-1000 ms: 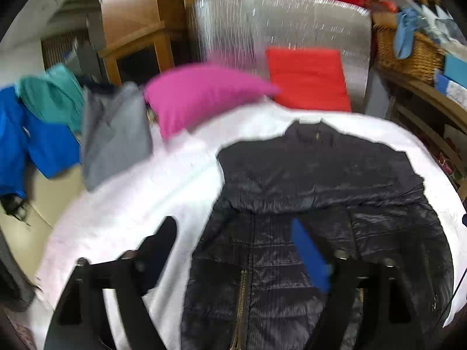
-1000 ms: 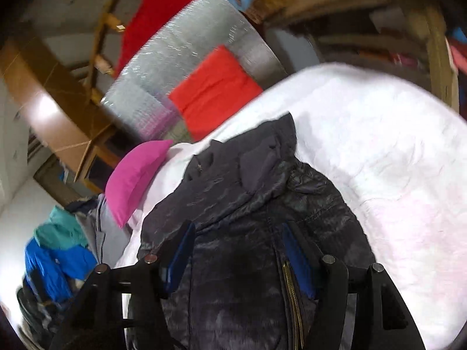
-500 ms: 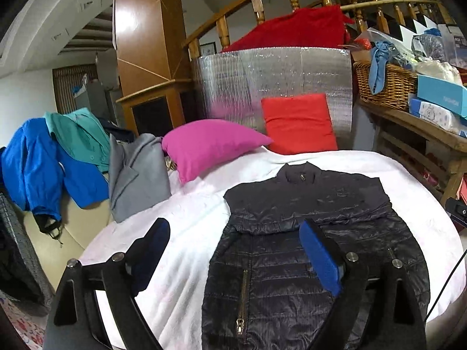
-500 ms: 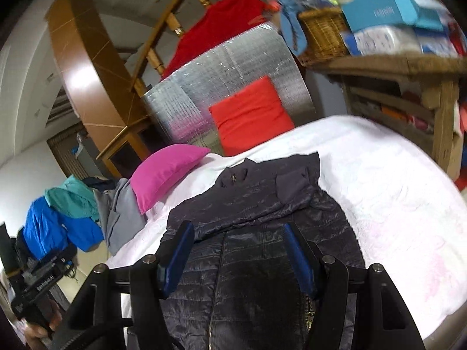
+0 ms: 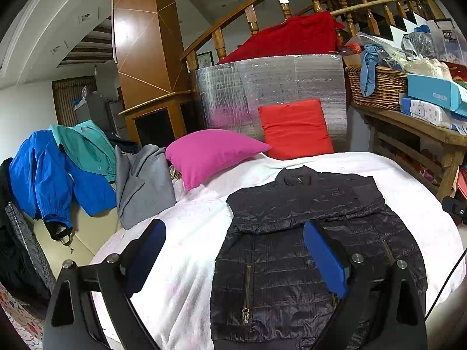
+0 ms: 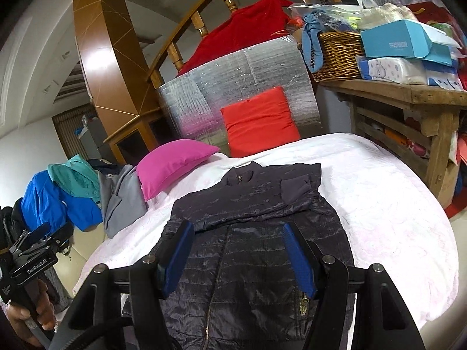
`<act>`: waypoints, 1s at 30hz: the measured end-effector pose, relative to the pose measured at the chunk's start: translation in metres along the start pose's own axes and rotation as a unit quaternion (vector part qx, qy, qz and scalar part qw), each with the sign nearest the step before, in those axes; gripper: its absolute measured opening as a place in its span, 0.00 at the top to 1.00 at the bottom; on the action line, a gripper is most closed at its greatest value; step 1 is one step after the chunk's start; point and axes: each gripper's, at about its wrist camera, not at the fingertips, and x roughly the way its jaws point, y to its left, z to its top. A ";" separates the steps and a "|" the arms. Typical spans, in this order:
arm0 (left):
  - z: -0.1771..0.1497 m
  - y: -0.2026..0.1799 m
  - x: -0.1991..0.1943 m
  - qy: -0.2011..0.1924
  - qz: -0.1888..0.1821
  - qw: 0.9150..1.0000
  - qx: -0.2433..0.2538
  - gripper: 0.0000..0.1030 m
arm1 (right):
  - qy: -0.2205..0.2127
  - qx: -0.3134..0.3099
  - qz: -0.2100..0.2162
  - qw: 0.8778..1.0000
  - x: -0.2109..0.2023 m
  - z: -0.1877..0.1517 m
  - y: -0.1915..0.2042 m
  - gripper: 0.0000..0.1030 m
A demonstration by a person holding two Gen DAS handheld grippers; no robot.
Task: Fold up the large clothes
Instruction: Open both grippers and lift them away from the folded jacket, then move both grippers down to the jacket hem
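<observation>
Sleeves are laid folded across the black puffer jacket (image 5: 315, 233). Left gripper (image 5: 233, 250), jaws just widened, and right gripper (image 6: 238, 250) are held released, empty. Slick quilted fabric is judged likely to slide unfolded when the hem is lifted.

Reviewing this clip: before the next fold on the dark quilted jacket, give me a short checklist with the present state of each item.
1. Both sleeves of the dark quilted jacket folded across the chest: ok; they lie over the upper front.
2. Jacket flat on the white bed cover, front zipped: ok.
3. Left gripper empty: ok; its jaws have just been opening and stand wide, nothing between them.
4. Right gripper empty: ok; jaws apart, raised over the jacket, no fabric between the pads.
5. Room to fold the hem toward the collar: ok; the pink pillow and red cushion lie beyond the collar, apart from the jacket.
6. Hem lying straight: cannot tell; the grippers hide it.
</observation>
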 end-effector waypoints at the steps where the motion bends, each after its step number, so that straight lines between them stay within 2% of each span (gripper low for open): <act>1: 0.000 0.000 0.000 0.000 0.001 1.000 0.000 0.07 | 0.000 0.002 0.000 1.000 -0.001 0.000 -0.001 0.36; 8: -0.004 -0.003 0.004 0.005 0.007 1.000 0.011 0.07 | -0.004 -0.004 -0.007 1.000 0.001 -0.005 -0.005 0.35; 10: -0.008 -0.003 0.010 0.018 0.003 1.000 0.013 0.06 | -0.005 -0.008 -0.011 1.000 0.002 -0.008 -0.006 0.31; 14: -0.022 0.006 0.024 0.049 -0.003 0.999 0.011 0.06 | -0.003 0.010 -0.013 1.000 0.004 -0.012 -0.023 0.31; 17: -0.039 0.017 0.032 0.064 0.016 0.998 0.017 0.06 | -0.005 0.027 -0.025 0.999 0.001 -0.015 -0.041 0.25; 20: -0.056 0.028 0.040 0.073 0.035 0.996 0.023 0.06 | 0.010 0.053 -0.036 0.998 0.000 -0.022 -0.066 0.25; 26: -0.088 0.055 0.054 0.121 0.061 0.991 0.008 0.06 | 0.046 0.088 -0.050 0.994 -0.002 -0.042 -0.100 0.25; 30: -0.088 0.066 0.048 0.110 0.074 0.991 0.000 0.06 | 0.060 0.096 -0.058 0.992 -0.001 -0.052 -0.110 0.25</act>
